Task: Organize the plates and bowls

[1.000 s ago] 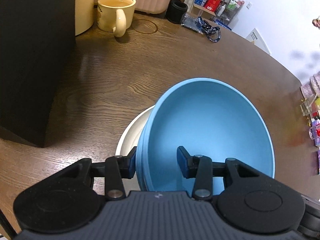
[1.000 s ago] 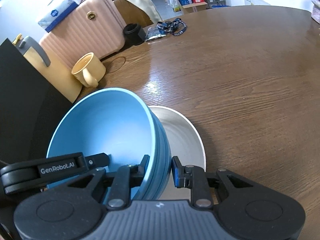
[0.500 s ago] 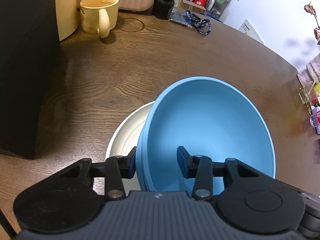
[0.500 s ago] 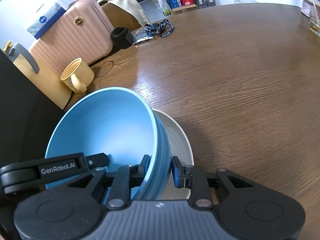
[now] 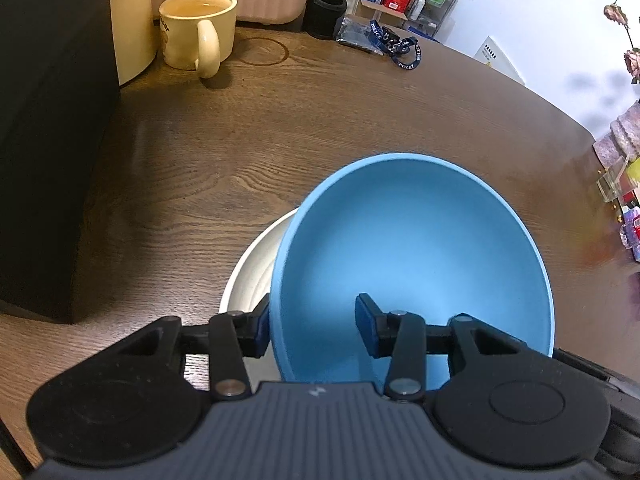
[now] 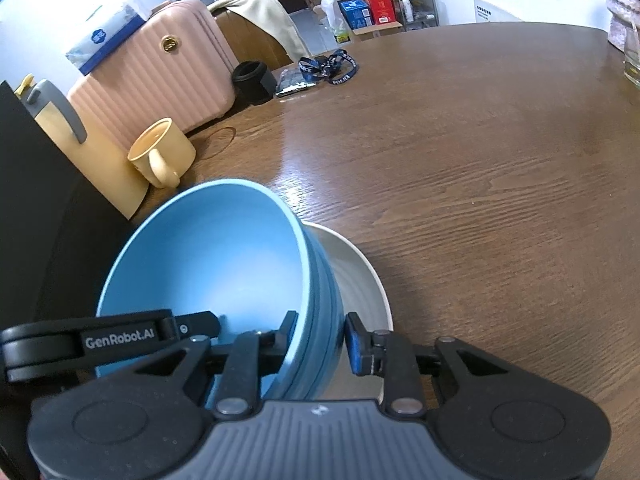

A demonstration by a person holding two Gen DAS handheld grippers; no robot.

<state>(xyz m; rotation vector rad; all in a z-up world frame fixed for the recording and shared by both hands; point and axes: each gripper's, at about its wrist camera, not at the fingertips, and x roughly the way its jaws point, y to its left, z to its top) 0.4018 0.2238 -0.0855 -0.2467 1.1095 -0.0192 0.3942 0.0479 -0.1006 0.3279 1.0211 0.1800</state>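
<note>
Wooden table (image 5: 280, 140): blue bowl (image 5: 412, 256) (empty) on white plate (image 5: 248, 280).

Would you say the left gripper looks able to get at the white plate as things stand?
Probably not directly. The left gripper straddles the rim of the blue bowls, which sit on the white plate and cover most of it; only one edge shows. The right gripper, jaws opening, straddles the opposite rim.
</note>
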